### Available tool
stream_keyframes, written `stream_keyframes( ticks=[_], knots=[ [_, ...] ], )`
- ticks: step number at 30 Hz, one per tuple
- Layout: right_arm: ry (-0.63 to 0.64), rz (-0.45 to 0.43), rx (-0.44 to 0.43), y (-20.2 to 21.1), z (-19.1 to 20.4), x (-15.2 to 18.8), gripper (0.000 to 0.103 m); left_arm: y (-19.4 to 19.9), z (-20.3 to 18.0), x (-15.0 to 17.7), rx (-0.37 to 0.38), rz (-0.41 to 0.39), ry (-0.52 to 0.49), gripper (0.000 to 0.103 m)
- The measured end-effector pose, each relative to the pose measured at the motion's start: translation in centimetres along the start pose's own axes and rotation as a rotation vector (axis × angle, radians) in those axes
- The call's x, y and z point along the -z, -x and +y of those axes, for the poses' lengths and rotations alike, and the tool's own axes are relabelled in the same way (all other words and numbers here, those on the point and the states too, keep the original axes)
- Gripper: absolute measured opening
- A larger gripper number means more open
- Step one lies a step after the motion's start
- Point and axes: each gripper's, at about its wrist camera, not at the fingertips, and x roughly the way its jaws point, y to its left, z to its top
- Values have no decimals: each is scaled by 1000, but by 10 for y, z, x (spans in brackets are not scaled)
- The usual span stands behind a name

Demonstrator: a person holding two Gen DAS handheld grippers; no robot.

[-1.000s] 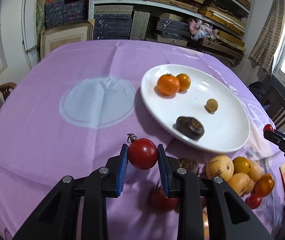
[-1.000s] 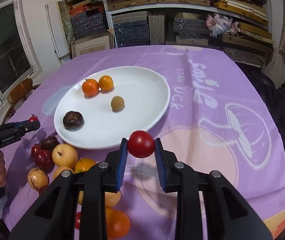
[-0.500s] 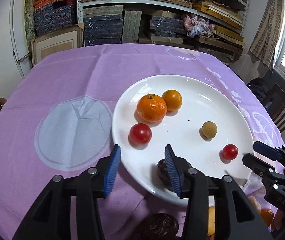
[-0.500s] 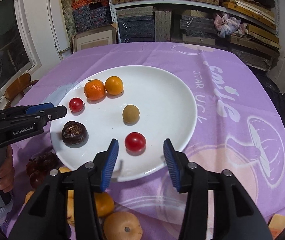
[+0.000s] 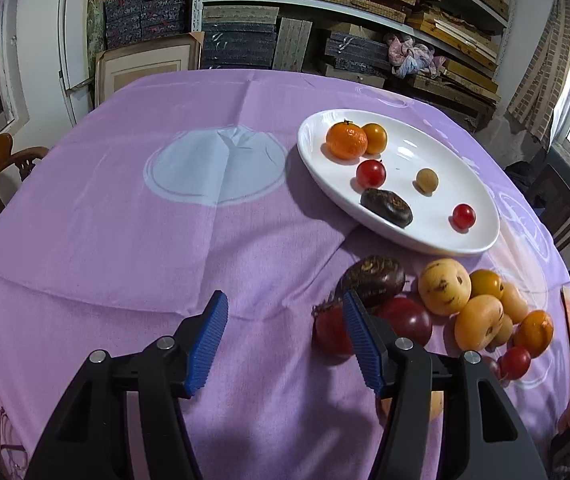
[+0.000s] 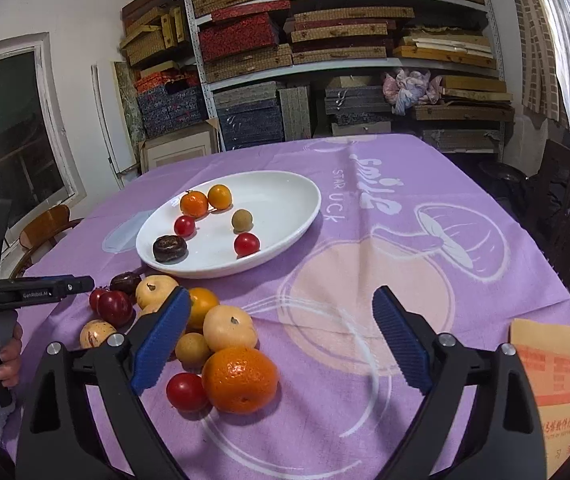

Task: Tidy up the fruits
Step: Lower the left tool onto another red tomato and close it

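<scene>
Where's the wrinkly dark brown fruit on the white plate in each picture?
Left wrist view: the dark brown fruit lies at the near edge of the white plate, right of centre in the picture.
Right wrist view: the same fruit sits at the plate's near-left edge, left of centre.
Shared landmark: the big mandarin at the plate's far side.

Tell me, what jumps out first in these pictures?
Probably the white plate in the middle of the purple tablecloth, with six small fruits on it, two of them red cherry tomatoes. Next, the loose heap of fruit on the cloth in front of the plate, led by a big orange mandarin. Last, the blue-padded fingers of the right gripper, spread wide and empty in the foreground.
</scene>
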Motion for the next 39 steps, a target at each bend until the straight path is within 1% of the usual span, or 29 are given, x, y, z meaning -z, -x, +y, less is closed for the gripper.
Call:
stream_keyframes(
  ticks=[2, 5, 10, 13, 16, 18, 20, 23, 27, 30, 31, 32, 33, 35, 36, 38, 39],
  knots=[
    [10, -47, -1, 8, 3, -1, 93, 6, -3, 5, 22, -28, -19, 60],
    [33, -40, 3, 7, 7, 0, 95, 15, -9, 7, 44, -75, -55, 60],
    [38, -32, 9, 4, 8, 0, 95, 3, -18, 11, 67, -33, -95, 60],
    [24, -22, 9, 1, 6, 1, 95, 1, -17, 11, 104, -27, -91, 58],
    [21, -16, 10, -1, 5, 2, 95, 1, -17, 12, 127, -25, -94, 53],
    [22, -17, 8, -1, 5, 3, 95, 1, -18, 12, 147, -19, -94, 47],
    [20, -17, 9, -1, 5, 2, 95, 0, -19, 11, 165, -17, -91, 47],
    [18, -16, 8, -1, 5, 3, 96, -4, -20, 8, 213, 9, -75, 49],
    [18, -18, 11, -1, 5, 2, 96, -7, -18, 7, 233, 23, -57, 48],
    [16, -16, 13, -1, 3, 3, 96, -11, -10, 9, 256, 56, -41, 49],
    [15, -16, 11, -2, 3, 3, 96, -15, -6, 10, 249, 80, -35, 49],
    [15, -16, 11, -2, 3, 3, 96, -22, -2, 11, 231, 104, -21, 46],
    [17, -16, 14, -2, 3, 3, 96, -21, 2, 11, 227, 88, -12, 45],
    [19, -15, 12, -2, 3, 3, 96, -20, 2, 9, 220, 94, -6, 44],
    [19, -16, 12, -2, 3, 3, 96, -19, -1, 9, 205, 86, -17, 44],
    [19, -14, 12, -2, 3, 3, 96, -18, -11, 11, 139, 58, -72, 44],
    [19, -12, 11, -2, 3, 3, 96, -17, -17, 12, 118, 47, -99, 43]
  ],
)
